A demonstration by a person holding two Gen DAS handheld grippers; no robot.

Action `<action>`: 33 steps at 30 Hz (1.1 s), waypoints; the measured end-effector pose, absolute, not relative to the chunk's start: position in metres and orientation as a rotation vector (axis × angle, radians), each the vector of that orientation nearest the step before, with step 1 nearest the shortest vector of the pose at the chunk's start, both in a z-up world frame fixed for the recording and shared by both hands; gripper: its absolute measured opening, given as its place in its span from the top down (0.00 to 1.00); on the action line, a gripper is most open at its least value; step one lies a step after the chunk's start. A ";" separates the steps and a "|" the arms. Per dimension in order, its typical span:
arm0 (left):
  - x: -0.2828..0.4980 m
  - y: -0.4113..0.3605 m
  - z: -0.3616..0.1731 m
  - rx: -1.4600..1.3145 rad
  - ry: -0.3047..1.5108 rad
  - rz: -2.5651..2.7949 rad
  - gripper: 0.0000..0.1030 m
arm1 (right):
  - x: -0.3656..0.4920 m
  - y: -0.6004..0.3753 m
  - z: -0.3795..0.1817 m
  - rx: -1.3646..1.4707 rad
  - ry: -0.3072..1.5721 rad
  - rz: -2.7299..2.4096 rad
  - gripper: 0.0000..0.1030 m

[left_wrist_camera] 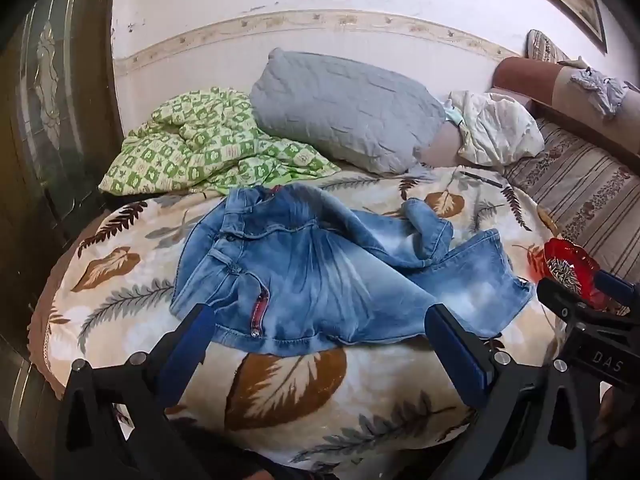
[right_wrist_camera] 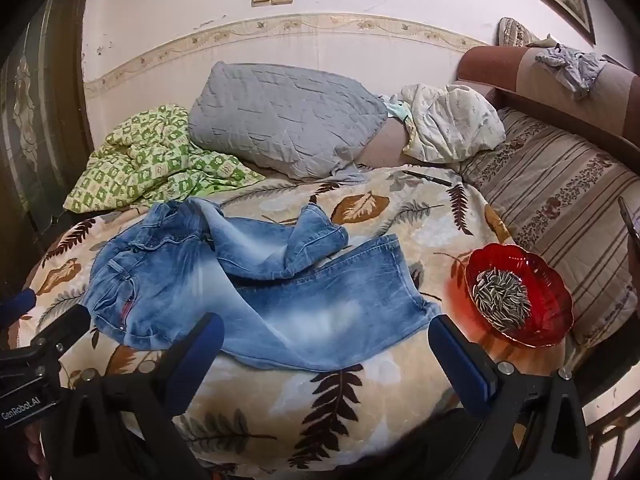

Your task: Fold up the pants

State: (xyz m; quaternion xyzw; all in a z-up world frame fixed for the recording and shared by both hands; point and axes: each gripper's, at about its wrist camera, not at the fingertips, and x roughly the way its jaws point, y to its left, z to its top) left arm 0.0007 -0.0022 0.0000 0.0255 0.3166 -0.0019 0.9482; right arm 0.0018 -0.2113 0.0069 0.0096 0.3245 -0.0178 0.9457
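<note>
Light blue jeans (left_wrist_camera: 320, 268) lie crumpled on a leaf-patterned blanket (left_wrist_camera: 288, 384), waist to the left, one leg stretched to the right, the other folded over on itself. They also show in the right wrist view (right_wrist_camera: 256, 280). My left gripper (left_wrist_camera: 320, 336) is open and empty, held above the blanket just in front of the jeans' near edge. My right gripper (right_wrist_camera: 326, 340) is open and empty, over the near edge of the stretched leg. The right gripper's body shows at the right edge of the left wrist view (left_wrist_camera: 592, 320).
A red glass bowl of seeds (right_wrist_camera: 520, 296) sits on the blanket right of the leg hem. A grey pillow (right_wrist_camera: 284, 120), a green checked quilt (right_wrist_camera: 152, 160) and a white pillow (right_wrist_camera: 452, 124) lie behind. A pen (right_wrist_camera: 426, 178) lies near the pillows. A striped sofa (right_wrist_camera: 560, 208) is on the right.
</note>
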 end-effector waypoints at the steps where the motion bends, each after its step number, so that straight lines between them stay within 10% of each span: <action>1: -0.002 -0.008 -0.005 0.075 0.647 0.005 0.00 | 0.003 -0.210 0.007 0.012 0.676 -0.036 0.00; 33: 0.006 0.002 -0.017 0.022 0.687 -0.005 0.00 | 0.008 -0.211 -0.010 -0.007 0.712 -0.050 0.00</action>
